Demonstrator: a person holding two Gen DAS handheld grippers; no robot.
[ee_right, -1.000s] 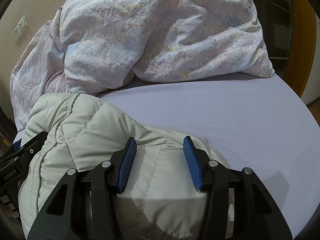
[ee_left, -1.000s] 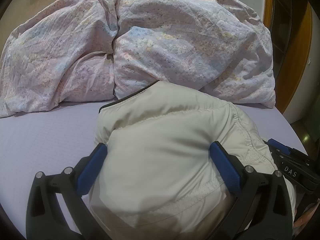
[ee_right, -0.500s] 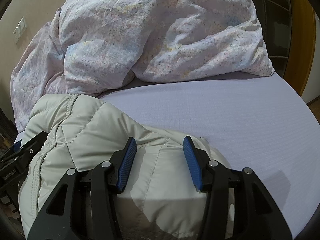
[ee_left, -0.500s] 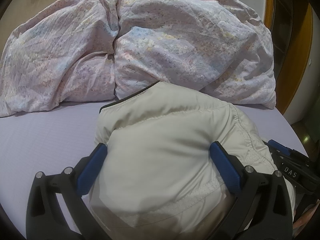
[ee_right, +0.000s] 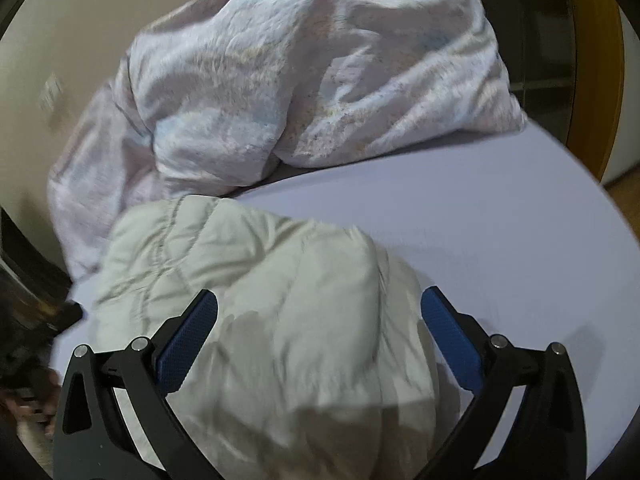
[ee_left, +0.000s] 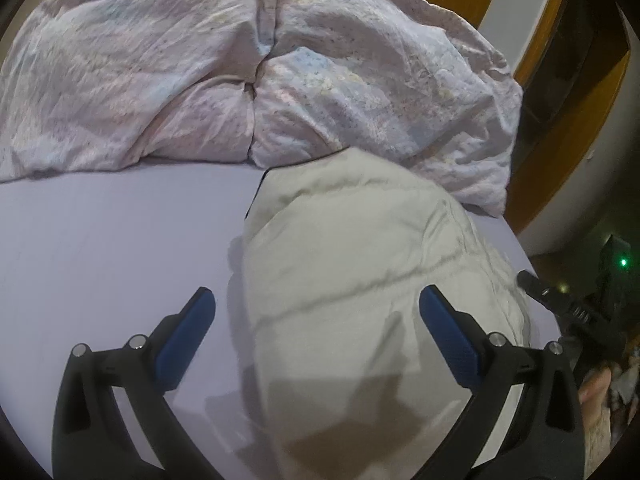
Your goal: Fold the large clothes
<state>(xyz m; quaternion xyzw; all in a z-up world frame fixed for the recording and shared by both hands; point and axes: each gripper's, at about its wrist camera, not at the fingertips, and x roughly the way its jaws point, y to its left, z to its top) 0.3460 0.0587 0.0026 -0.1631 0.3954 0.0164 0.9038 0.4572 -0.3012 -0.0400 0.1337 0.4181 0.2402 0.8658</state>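
left claw (ee_left: 316, 332) wide open | right claw (ee_right: 318, 332) just opened, seemingly clear

Pale puffy jacket (ee_left: 360, 264) — bundled, on bed

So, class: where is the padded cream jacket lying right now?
The cream jacket lies bunched on the lilac bed sheet, right of centre in the left wrist view, its far end against the floral duvet.
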